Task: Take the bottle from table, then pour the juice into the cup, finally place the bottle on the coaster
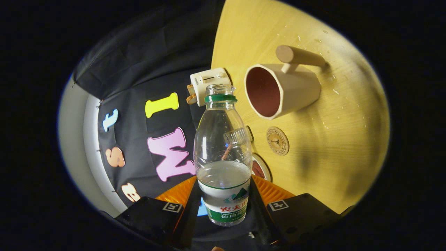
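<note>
Bottle [223, 153] of clear plastic stands between the two fingers of the gripper [223, 209], its lower body pinched from both sides, so the fingers are closed onto it about a bottle's width apart. Its cap is off, with a green ring left round the open neck. A white and green label wraps the lower part, carrying Chinese characters and a small mountain drawing; a line of small Latin print above them is too fine to read. Clear liquid fills roughly the lower third.

The whole view is rolled to one side, so the pale wooden table [313, 146] rises on the right. Beyond the bottle's neck and to its right is a beige cup [278, 89] with a dark red inside and a peg-like handle, its open mouth turned towards the bottle. Nearer, just right of the bottle's shoulder, lies a round wooden coaster [277, 140] with a stamped emblem whose ring of lettering is too small to read. A white toaster [209, 83] sits behind the neck at the table's far edge. Bare tabletop spreads right of the cup and coaster, flecked with droplets.
</note>
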